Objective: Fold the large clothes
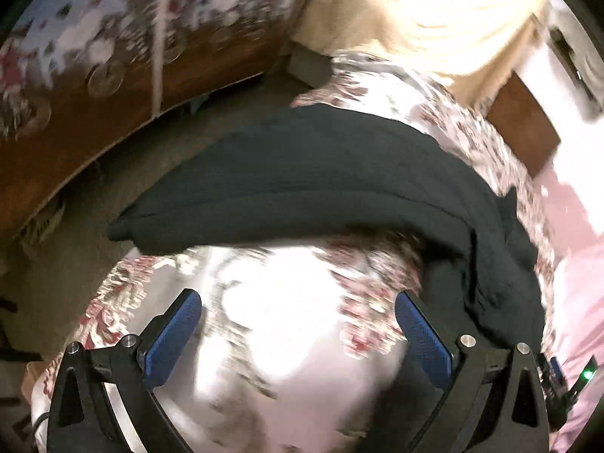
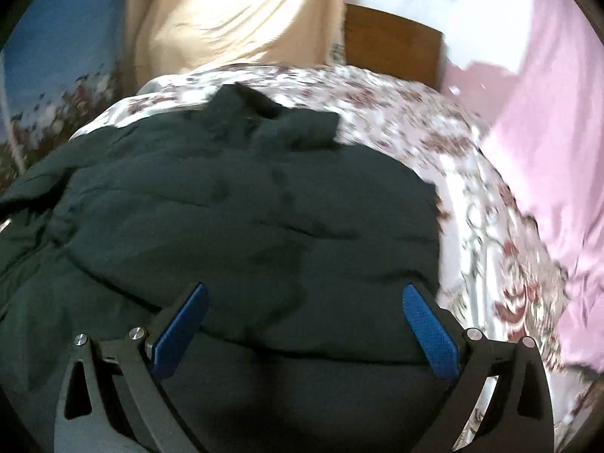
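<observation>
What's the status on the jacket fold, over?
Left tongs open, empty, over the floral bedspread. Right tongs open, empty, above the dark jacket. Jacket lies bunched on the bed, one sleeve overhanging the edge. Nothing blocking.

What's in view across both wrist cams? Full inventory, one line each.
jacket: 1, black, padded, lying on the bedspread, partly folded; one end hangs past the bed edge in the left wrist view
bedspread: 1, white with red floral print, covering the bed under the jacket
curtain: 1, cream, hanging beyond the far end of the bed
wooden panel: 1, brown, at the far end of the bed beside the curtain
pink fabric: 1, pink, along the right side of the bed
left gripper: 1, black with blue pads, open, above bare bedspread
right gripper: 1, black with blue pads, open, over the jacket, nothing between the fingers
</observation>
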Tool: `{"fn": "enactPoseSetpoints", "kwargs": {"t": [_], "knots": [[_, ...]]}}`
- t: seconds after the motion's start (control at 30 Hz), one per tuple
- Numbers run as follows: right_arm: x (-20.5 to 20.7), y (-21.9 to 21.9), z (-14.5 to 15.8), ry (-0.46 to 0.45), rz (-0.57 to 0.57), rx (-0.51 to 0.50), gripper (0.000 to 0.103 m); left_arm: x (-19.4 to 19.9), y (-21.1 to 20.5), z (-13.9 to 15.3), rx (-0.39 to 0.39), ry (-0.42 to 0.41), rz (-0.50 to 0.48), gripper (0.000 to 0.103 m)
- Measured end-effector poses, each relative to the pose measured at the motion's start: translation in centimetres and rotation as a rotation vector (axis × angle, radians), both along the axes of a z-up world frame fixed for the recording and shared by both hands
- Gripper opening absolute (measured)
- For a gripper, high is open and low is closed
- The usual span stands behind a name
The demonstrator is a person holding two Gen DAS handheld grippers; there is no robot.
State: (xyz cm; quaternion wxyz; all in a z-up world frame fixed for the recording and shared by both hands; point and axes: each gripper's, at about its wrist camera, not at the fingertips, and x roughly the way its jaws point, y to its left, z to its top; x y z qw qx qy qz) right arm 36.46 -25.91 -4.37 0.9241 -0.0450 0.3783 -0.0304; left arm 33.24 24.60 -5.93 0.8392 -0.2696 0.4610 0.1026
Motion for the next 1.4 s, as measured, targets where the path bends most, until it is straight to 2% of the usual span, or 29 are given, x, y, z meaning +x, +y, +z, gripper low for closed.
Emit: {"fn": "enactPoseSetpoints", "kwargs": {"t": [0.13, 0.27, 0.47, 0.63, 0.67, 0.7, 0.73, 0.77, 0.83, 0.87, 0.93, 1.07, 1.17, 1.23, 1.4], "knots": [[1.8, 5.6, 1.2, 0.009, 0.089, 0.085, 0.101, 0.4, 4.2, -2.5, -0.178, 0.006, 0.066, 0.103], [4.2, 10.6, 0.4, 0.024, 0.141, 0.173, 0.101, 0.2, 6.6, -5.7, -0.391, -0.004, 0.170, 0.103], [6.6, 16.7, -1.9, 0.009, 0.196, 0.135, 0.101, 1.1, 7.4, -7.9, -0.536, -0.096, 0.256, 0.103], [7.7, 18.8, -3.4, -0.007, 0.175, 0.093, 0.101, 1.8, 8.2, -9.5, -0.597, -0.148, 0.330, 0.101], [7.9, 18.9, -3.9, 0.003, 0.170, 0.086, 0.101, 1.7, 8.3, -9.7, -0.598, -0.158, 0.346, 0.099], [8.1, 18.8, -4.7, 0.017, 0.168, 0.081, 0.101, 1.7, 8.5, -9.8, -0.595, -0.166, 0.363, 0.091], [8.2, 18.8, -5.5, 0.025, 0.169, 0.072, 0.101, 1.8, 8.5, -9.9, -0.590, -0.169, 0.374, 0.078], [8.0, 18.9, -6.1, 0.020, 0.171, 0.066, 0.102, 2.1, 8.6, -9.9, -0.585, -0.166, 0.384, 0.071], [7.8, 19.1, -6.3, 0.006, 0.172, 0.054, 0.102, 2.0, 8.8, -10.1, -0.575, -0.161, 0.403, 0.043], [7.7, 19.3, -6.3, 0.002, 0.173, 0.044, 0.102, 2.0, 8.9, -10.1, -0.571, -0.170, 0.419, 0.037], [7.7, 19.2, -6.3, -0.002, 0.178, 0.049, 0.102, 1.8, 9.5, -9.8, -0.559, -0.191, 0.439, 0.018], [7.4, 18.3, -5.9, -0.029, 0.195, 0.112, 0.102, 1.5, 9.6, -7.5, -0.472, -0.212, 0.433, 0.008], [4.7, 16.4, -3.4, -0.167, 0.213, 0.232, 0.102, 1.3, 9.3, -4.3, -0.396, -0.244, 0.415, 0.006], [3.2, 15.3, -1.9, -0.204, 0.242, 0.292, 0.102, 1.6, 8.7, -1.4, -0.326, -0.282, 0.387, 0.006], [0.9, 12.9, 0.6, -0.162, 0.255, 0.282, 0.102, 2.2, 5.7, 6.2, -0.183, -0.378, 0.298, 0.006]]}}
